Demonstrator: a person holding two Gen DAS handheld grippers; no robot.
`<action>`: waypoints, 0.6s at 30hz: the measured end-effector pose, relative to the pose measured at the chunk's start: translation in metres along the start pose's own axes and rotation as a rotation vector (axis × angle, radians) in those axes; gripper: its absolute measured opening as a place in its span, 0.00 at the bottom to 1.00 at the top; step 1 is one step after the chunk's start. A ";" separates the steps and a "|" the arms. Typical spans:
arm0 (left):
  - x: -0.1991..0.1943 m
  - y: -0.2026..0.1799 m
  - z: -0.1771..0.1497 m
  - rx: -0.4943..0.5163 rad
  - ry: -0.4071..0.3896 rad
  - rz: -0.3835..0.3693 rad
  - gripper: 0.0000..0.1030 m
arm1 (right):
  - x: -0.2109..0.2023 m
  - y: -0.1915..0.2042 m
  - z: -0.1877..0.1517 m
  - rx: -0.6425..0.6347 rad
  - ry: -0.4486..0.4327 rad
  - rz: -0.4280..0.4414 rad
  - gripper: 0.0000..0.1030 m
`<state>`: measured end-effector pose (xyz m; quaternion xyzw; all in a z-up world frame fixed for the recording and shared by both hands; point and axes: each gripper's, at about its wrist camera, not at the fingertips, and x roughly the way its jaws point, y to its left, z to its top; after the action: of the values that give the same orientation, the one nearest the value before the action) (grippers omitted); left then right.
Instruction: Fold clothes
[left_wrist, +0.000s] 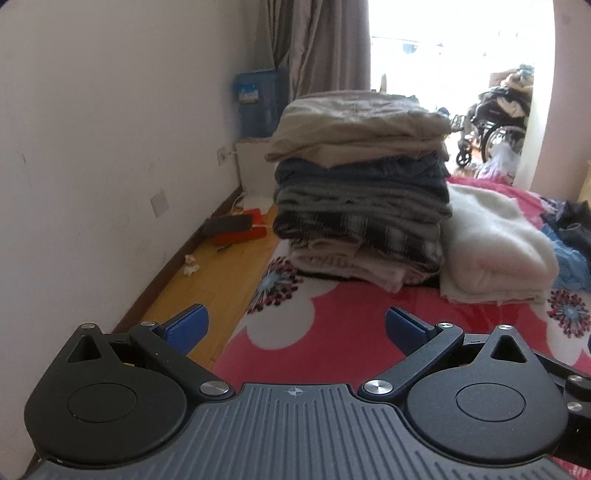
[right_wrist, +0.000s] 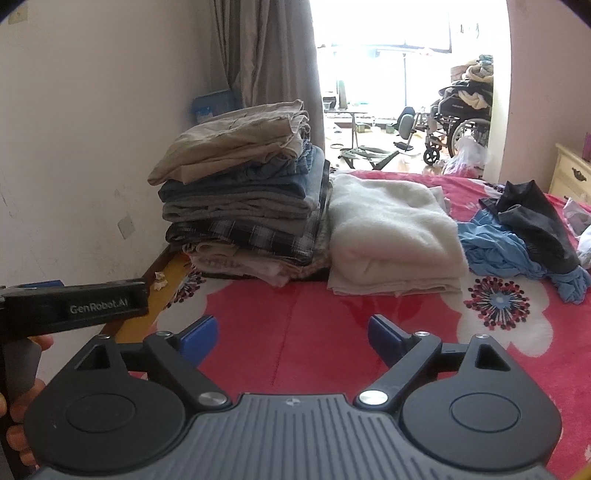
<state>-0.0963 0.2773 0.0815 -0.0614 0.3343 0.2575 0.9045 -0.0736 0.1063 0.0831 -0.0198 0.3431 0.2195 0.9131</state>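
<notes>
The tall stack of folded garments (right_wrist: 243, 199), khaki on top over denim, grey, plaid and pale pink layers, stands on the red floral bedspread (right_wrist: 314, 332) near its left edge, with a folded cream fleece blanket (right_wrist: 391, 236) touching its right side. To the right of the blanket lies an unfolded heap: a crumpled light-blue garment (right_wrist: 506, 254) with a dark grey garment (right_wrist: 535, 218) draped over it. The only legible writing is "GenRobot.AI" in white on the black body of the left gripper (left_wrist: 295, 326), seen from the right wrist view (it sits at that frame's left edge, held in a hand). Both claws are released: the left gripper's blue pads (left_wrist: 186, 326) stand wide apart with nothing between them, as do those of the right gripper (right_wrist: 291, 338), which hangs above bare bedspread in front of the stack. The left gripper straddles the bed edge, over the wooden floor strip (left_wrist: 207, 280) running along the white wall (left_wrist: 92, 147). Beyond are a beige curtain (right_wrist: 258, 55), a blue box (left_wrist: 258, 99) and a wheelchair (right_wrist: 458, 114) in the bright doorway.
</notes>
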 end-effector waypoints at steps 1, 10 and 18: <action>0.001 0.000 0.000 -0.003 0.007 0.003 1.00 | 0.001 0.001 0.000 -0.002 0.003 -0.002 0.90; 0.001 0.002 -0.001 0.005 0.011 0.035 1.00 | 0.003 0.007 0.003 -0.006 0.014 -0.013 0.92; 0.000 0.005 -0.002 0.010 0.003 0.054 1.00 | 0.003 0.011 0.004 -0.012 0.015 -0.022 0.92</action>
<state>-0.0999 0.2811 0.0799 -0.0484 0.3382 0.2800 0.8971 -0.0731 0.1181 0.0855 -0.0308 0.3483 0.2115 0.9127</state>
